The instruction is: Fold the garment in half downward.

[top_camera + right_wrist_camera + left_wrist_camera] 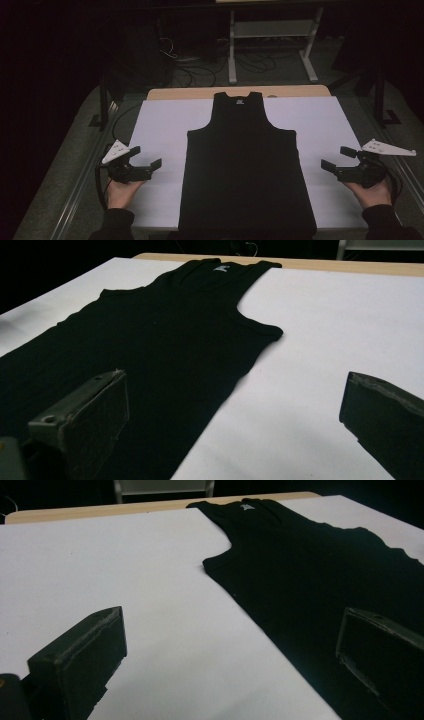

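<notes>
A black sleeveless top [243, 160] lies flat on the white sheet [160, 125], neck toward the far edge, hem at the near edge. My left gripper [149, 163] hovers over the sheet to the left of the top, open, nothing between its jaws. To the right of the top, my right gripper [335, 159] is open and empty too. In the left gripper view the top [310, 575] spreads to the right, past my left gripper [230, 650]. In the right gripper view the top [160, 340] spreads to the left, ahead of my right gripper [235, 410].
The white sheet covers a wooden table [200, 93] whose far edge shows bare. Beyond it stand a metal shelf frame [272, 40] and loose cables [200, 67] on the dark floor. Metal rails [85, 170] run along both table sides.
</notes>
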A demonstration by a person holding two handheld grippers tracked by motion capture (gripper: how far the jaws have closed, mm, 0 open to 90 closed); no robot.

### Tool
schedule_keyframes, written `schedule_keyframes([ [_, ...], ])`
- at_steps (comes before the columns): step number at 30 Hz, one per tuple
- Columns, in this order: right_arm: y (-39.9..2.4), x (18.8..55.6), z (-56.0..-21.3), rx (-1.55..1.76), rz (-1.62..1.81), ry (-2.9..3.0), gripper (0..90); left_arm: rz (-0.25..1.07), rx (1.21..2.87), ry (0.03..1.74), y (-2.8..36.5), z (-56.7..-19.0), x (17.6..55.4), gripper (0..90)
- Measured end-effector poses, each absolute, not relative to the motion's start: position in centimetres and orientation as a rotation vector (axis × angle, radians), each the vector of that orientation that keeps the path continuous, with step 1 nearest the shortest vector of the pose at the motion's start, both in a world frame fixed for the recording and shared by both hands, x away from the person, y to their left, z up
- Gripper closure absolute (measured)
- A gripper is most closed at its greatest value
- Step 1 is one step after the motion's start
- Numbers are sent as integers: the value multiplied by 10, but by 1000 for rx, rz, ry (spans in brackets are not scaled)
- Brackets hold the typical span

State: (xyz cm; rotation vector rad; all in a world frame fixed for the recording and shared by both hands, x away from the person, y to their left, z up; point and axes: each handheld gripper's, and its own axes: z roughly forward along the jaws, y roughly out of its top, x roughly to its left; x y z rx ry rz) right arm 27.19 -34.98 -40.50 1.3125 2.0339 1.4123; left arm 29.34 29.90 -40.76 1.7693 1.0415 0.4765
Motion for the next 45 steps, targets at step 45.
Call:
schedule_keyframes([
  [45,-339,296,-384,1244,1313,2134,0,418,1798,987,294,-384,313,0],
])
